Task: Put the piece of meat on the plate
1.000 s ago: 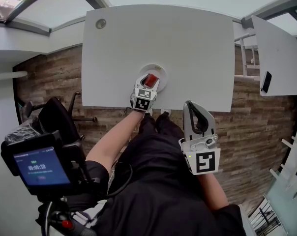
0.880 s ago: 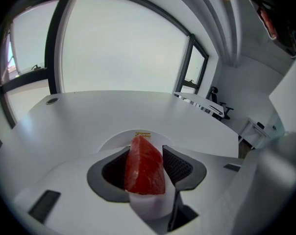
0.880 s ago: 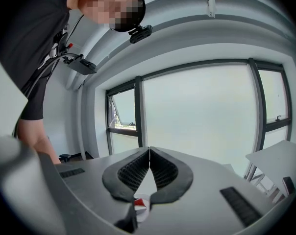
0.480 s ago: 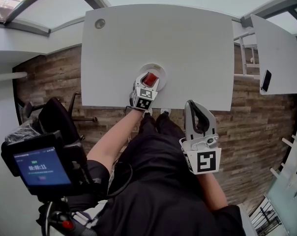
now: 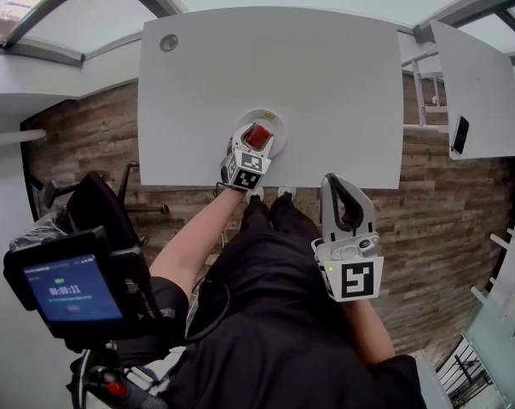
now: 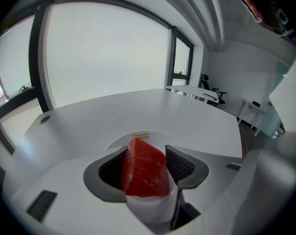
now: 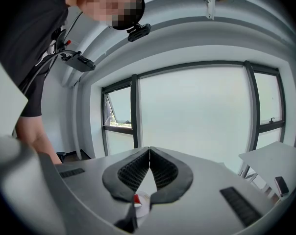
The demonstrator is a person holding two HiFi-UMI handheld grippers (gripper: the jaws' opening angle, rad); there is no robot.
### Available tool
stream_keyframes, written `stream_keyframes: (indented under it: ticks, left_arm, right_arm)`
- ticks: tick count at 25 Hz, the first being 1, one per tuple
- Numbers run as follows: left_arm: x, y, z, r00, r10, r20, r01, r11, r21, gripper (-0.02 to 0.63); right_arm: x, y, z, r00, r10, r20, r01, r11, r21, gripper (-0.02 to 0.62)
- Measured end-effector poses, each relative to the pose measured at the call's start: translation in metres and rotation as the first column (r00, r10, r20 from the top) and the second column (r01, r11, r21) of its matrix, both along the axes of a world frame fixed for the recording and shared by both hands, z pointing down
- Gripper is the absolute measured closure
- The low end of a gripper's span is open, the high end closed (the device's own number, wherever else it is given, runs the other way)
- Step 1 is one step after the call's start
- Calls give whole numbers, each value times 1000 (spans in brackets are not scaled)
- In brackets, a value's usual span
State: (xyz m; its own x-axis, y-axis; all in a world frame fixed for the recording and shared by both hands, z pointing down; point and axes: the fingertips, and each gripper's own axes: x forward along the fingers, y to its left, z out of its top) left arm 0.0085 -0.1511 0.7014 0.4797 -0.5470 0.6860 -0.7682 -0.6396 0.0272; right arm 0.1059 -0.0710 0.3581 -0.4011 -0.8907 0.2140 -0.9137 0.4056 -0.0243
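Observation:
A red piece of meat [image 5: 258,135] [image 6: 144,168] stands on the white plate [image 5: 277,120] [image 6: 116,142] near the front edge of the white table [image 5: 283,58]. My left gripper [image 5: 257,141] [image 6: 145,150] points down at the plate, one jaw on each side of the meat. Its jaws have just been opening. The meat leans on the left pad, and a thin gap shows at the right pad. My right gripper [image 5: 330,181] [image 7: 149,150] hangs shut and empty in front of the table, over the person's lap.
A round grommet [image 5: 168,43] sits at the table's far left corner. A second white table [image 5: 483,75] at the right carries a black phone [image 5: 460,135]. A dark chair [image 5: 95,203] and a device with a lit screen [image 5: 66,290] are at the lower left.
The left gripper has rolled a little over the plate with the meat between its jaws. The right gripper has stayed where it was.

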Motion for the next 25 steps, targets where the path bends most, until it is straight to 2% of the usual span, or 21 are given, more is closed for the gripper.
stream_keyframes:
  ticks: [3, 7, 15, 25]
  left_arm:
    - [1, 1, 3, 1000, 3, -5, -3, 1000, -23, 334]
    - [0, 2, 4, 1000, 3, -8, -3, 1000, -27, 331]
    - [0, 0, 6, 999, 30, 37, -29, 999, -23, 318]
    - [2, 2, 9, 999, 26, 21, -25, 999, -41, 288]
  right_arm:
    - [-2, 0, -1, 1000, -7, 3, 7, 1000, 1, 588]
    - [-4, 0, -2, 1000, -7, 11, 7, 1000, 5, 588]
    - [-6, 0, 1, 1000, -13, 8, 13, 1000, -6, 588]
    - [2, -2, 5, 1000, 5, 6, -5, 1000, -17, 588]
